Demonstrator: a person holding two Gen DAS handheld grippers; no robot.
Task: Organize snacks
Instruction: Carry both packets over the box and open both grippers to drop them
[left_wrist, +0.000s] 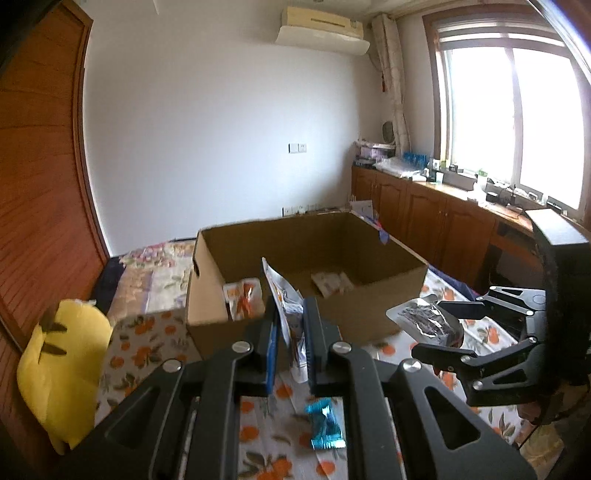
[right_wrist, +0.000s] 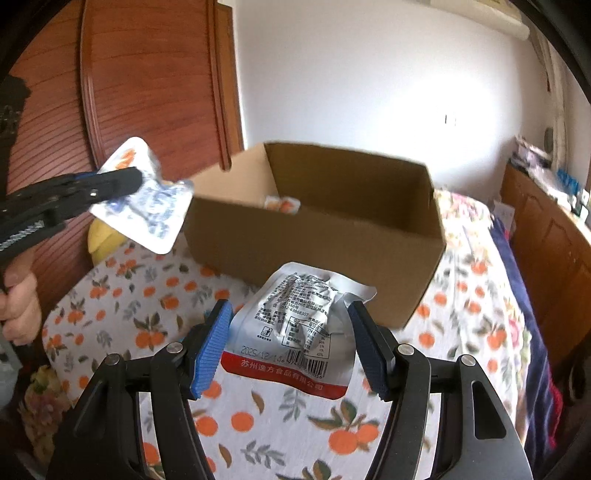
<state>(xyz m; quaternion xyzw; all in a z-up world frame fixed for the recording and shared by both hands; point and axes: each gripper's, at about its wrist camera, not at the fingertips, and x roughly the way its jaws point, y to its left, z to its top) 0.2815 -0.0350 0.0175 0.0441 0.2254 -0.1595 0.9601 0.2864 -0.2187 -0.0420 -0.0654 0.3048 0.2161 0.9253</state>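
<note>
My left gripper (left_wrist: 291, 332) is shut on the edge of a thin white snack packet (left_wrist: 286, 295), held upright in front of the open cardboard box (left_wrist: 373, 291). In the right wrist view the left gripper (right_wrist: 135, 181) holds this packet (right_wrist: 155, 214), printed in orange and blue, in the air left of the box (right_wrist: 314, 240). My right gripper (right_wrist: 291, 343) is shut on a crumpled silver packet (right_wrist: 291, 325) with a red band, above the orange-print cloth (right_wrist: 280, 424). From the left wrist camera the right gripper (left_wrist: 428, 328) and its silver packet (left_wrist: 421, 317) are at the right. Snack packets (left_wrist: 243, 299) lie inside the box.
A blue-wrapped candy (left_wrist: 325, 428) lies on the cloth under my left gripper. A yellow plush toy (left_wrist: 62, 369) sits at the left by the wooden wardrobe (left_wrist: 37, 184). A person's hand (right_wrist: 18, 306) grips the left tool. Wooden cabinets (left_wrist: 443, 225) run under the window at the right.
</note>
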